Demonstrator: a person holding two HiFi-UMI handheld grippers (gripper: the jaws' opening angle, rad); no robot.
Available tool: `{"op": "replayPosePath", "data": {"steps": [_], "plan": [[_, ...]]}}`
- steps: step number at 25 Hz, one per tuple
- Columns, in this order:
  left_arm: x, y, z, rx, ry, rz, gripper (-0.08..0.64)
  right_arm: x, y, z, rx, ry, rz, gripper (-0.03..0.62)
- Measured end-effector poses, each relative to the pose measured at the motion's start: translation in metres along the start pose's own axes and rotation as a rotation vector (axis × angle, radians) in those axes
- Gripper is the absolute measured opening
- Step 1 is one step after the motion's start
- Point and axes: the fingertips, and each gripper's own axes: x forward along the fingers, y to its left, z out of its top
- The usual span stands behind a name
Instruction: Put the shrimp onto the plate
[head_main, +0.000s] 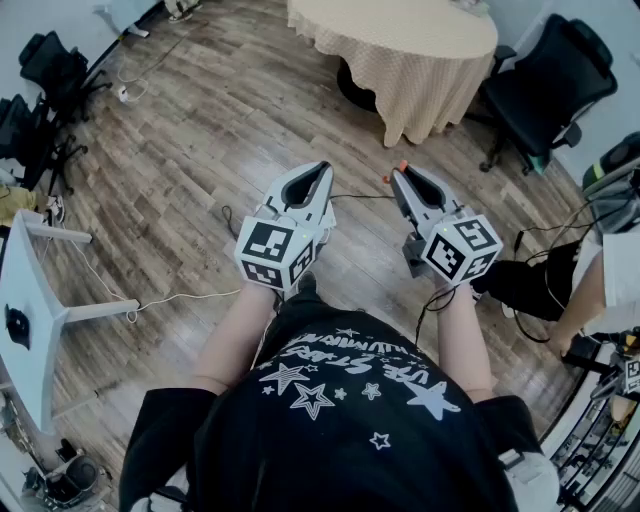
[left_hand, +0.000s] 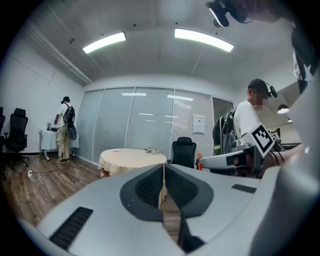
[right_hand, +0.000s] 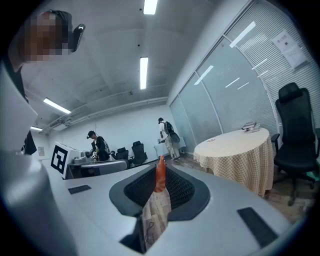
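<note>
Here, over a wood floor (head_main: 200, 150) and well short of the round, cloth-draped counter (head_main: 400, 40), both grippers are held out side by side. The left gripper (head_main: 322, 168) has its jaws pressed together with nothing between them. The right gripper (head_main: 400, 172) has its jaws clamped on the orange shrimp (right_hand: 160, 174), pinched at their very tips with its end poking past them.
</note>
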Motion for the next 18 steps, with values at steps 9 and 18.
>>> {"op": "replayPosePath", "data": {"steps": [9, 18], "plan": [[-0.016, -0.051, -0.011, -0.009, 0.023, 0.026, 0.017, -0.047, -0.006, -0.017, 0.026, 0.006, -0.006, 0.064], [-0.036, -0.061, -0.014, -0.016, 0.011, 0.062, 0.017, -0.063, 0.007, -0.029, 0.019, 0.032, 0.031, 0.064]]}}
